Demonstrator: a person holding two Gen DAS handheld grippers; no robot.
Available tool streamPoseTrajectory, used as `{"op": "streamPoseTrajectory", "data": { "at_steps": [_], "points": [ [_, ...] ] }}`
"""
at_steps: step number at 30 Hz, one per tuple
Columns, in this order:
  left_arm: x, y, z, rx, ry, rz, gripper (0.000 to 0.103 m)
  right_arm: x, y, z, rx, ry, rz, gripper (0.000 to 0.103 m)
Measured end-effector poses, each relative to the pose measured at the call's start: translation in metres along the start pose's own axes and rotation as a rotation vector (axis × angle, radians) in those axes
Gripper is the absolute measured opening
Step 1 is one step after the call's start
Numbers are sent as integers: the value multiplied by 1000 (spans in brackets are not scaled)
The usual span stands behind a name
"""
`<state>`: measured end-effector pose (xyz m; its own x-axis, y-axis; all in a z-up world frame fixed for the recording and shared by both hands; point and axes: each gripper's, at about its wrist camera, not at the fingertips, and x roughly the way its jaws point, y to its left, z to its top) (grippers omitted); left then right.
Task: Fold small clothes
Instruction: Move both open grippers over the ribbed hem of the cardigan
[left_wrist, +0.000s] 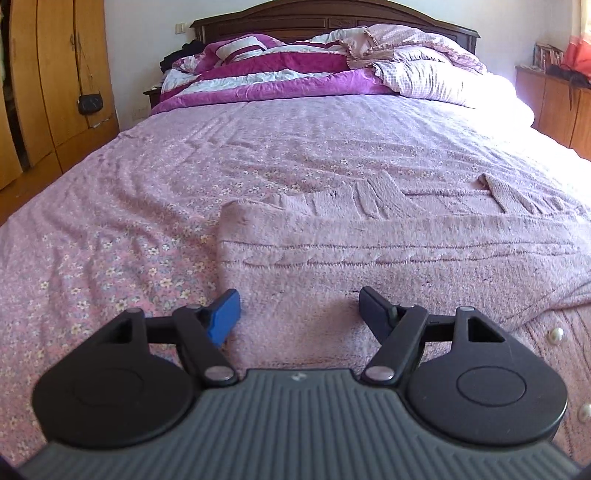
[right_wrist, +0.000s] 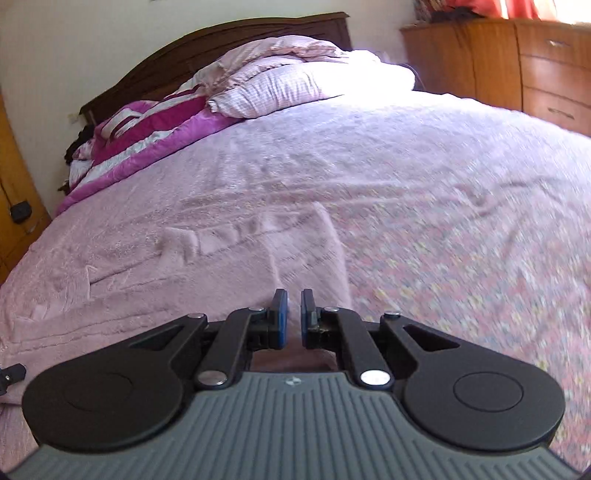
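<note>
A fluffy pink knitted cardigan (left_wrist: 388, 251) with pearl buttons (left_wrist: 555, 335) lies flat on the bed, partly folded, its ribbed edge toward the pillows. My left gripper (left_wrist: 300, 312) is open, its jaws spread wide over the cardigan's near left part, holding nothing. In the right wrist view the same cardigan (right_wrist: 207, 266) spreads to the left and under the gripper. My right gripper (right_wrist: 291, 319) has its blue pads nearly together with a narrow gap, just above the cardigan's right edge; nothing shows between them.
The pink floral bedsheet (left_wrist: 110, 229) covers the bed. A heap of purple and white quilts and pillows (left_wrist: 314, 66) lies at the headboard. A wooden wardrobe (left_wrist: 48, 81) stands on the left, a wooden dresser (right_wrist: 517, 62) on the right.
</note>
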<state>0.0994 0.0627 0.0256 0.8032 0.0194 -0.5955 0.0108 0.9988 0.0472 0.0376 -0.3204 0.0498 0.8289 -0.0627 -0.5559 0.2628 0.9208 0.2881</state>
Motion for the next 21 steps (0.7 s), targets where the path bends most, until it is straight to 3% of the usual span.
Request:
{"op": "streamPoseTrajectory", "data": {
  "at_steps": [3,4,5,10,12,17,21],
  "points": [
    [2,-1,0,2,5,14,74,-3,13,2,-47,-31,71,42],
    [2,-2,0,1,6,17,74,-2,20,2,-74,-38,82,59],
    [2,-2,-1,1,5,19,74,-1,28,2,-100,-43,94,65],
    [4,-1,-1,2,5,29,77,29,44,-7,-116,54,125,70],
    [1,0,1,-10,20,37,77,34,37,-16,-95,21,149,71],
    [-21,3,5,-17,20,41,75,14,35,-12,-67,23,160,83],
    [-46,3,3,7,9,24,75,-20,34,-11,-72,1,200,85]
  ]
}}
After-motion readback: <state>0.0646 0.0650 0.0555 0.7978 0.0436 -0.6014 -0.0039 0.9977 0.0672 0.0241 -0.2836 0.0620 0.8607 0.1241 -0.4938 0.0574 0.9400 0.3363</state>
